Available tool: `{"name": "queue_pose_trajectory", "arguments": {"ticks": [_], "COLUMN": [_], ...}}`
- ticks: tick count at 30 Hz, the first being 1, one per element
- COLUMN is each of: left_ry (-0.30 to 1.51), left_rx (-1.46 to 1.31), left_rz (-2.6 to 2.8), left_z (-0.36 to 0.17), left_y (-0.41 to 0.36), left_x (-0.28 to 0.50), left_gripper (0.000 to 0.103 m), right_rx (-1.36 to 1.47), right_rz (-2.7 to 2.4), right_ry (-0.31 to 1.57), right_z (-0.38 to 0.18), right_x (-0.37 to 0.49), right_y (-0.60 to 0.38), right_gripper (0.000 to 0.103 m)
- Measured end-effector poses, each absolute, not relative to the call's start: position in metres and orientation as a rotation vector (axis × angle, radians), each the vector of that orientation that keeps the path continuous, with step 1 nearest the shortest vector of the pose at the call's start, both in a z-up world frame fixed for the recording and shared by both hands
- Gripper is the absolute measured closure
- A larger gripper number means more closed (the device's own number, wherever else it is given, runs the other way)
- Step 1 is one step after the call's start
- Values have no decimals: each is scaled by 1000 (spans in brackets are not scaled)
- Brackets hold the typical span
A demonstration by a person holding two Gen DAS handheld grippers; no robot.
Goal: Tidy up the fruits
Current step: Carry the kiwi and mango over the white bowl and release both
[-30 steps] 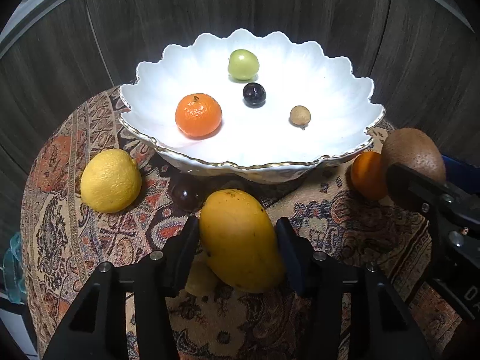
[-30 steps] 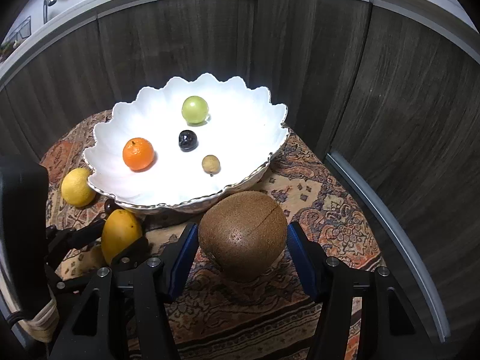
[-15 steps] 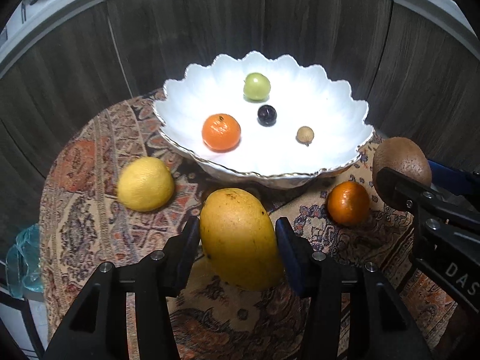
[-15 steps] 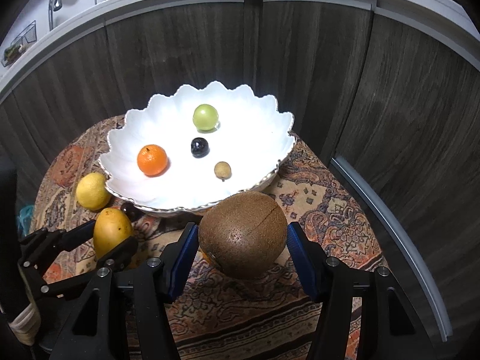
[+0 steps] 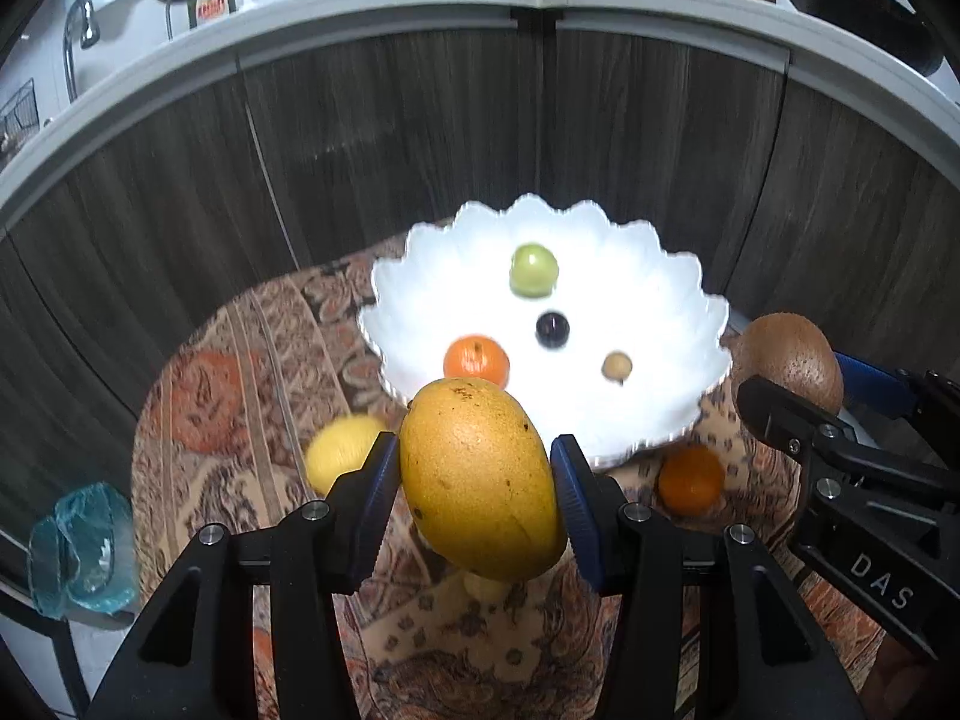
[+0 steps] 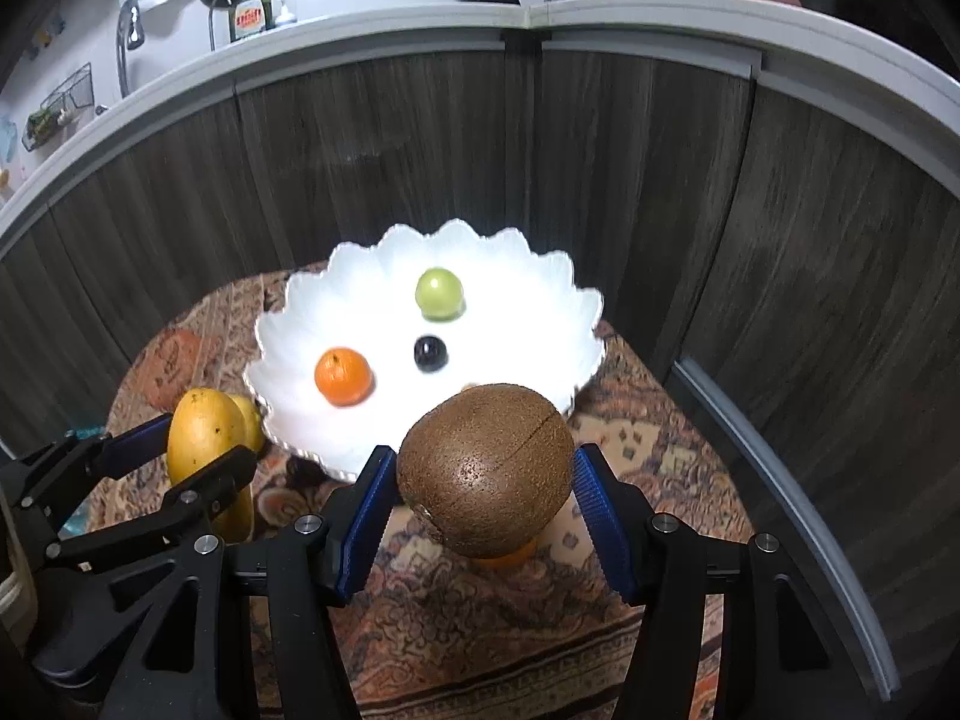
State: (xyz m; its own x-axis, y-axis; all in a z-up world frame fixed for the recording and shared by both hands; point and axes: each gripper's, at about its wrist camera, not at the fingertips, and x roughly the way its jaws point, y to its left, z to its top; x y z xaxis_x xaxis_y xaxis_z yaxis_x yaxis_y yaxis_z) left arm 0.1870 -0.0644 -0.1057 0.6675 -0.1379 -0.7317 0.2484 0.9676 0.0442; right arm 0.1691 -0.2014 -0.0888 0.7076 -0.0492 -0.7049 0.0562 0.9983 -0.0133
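While we hold both tools up near the white scalloped bowl (image 5: 678,312), our left gripper (image 5: 477,480) pinches a yellow mango (image 5: 480,474) between its blue-padded fingers (image 5: 378,480), just in front of the bowl's near rim. Our right gripper (image 6: 483,480) clamps a brown kiwi (image 6: 486,468) the same way, also in front of the bowl and to the right of the mango. Inside the bowl lie a green fruit (image 5: 533,270) toward the back, a dark round fruit (image 5: 552,329) at the middle, a tangerine (image 5: 476,360) at the near left and a small tan fruit (image 5: 617,366) at the near right. On the patterned cloth (image 5: 240,372) beside the bowl, a lemon (image 5: 339,456) sits to its left front and another orange fruit (image 5: 690,479) just below its right front rim.
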Motion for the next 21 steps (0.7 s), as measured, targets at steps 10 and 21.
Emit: {"name": "queue_pose_trajectory", "arguments": {"ticks": [10,21], "left_ry": [768,748], "left_rx": [156,185], "left_rz": [-235,-234], "left_z": [-89,-91], "left_y": [-78,-91], "left_x": [216,255], "left_gripper": [52,52], "right_rx": [7,2], "right_rz": [-58,-73], "right_ry": [751,756], "right_z": [-70,-71], "right_x": [194,236], "right_y": [-211,-223], "right_gripper": [43,43]}}
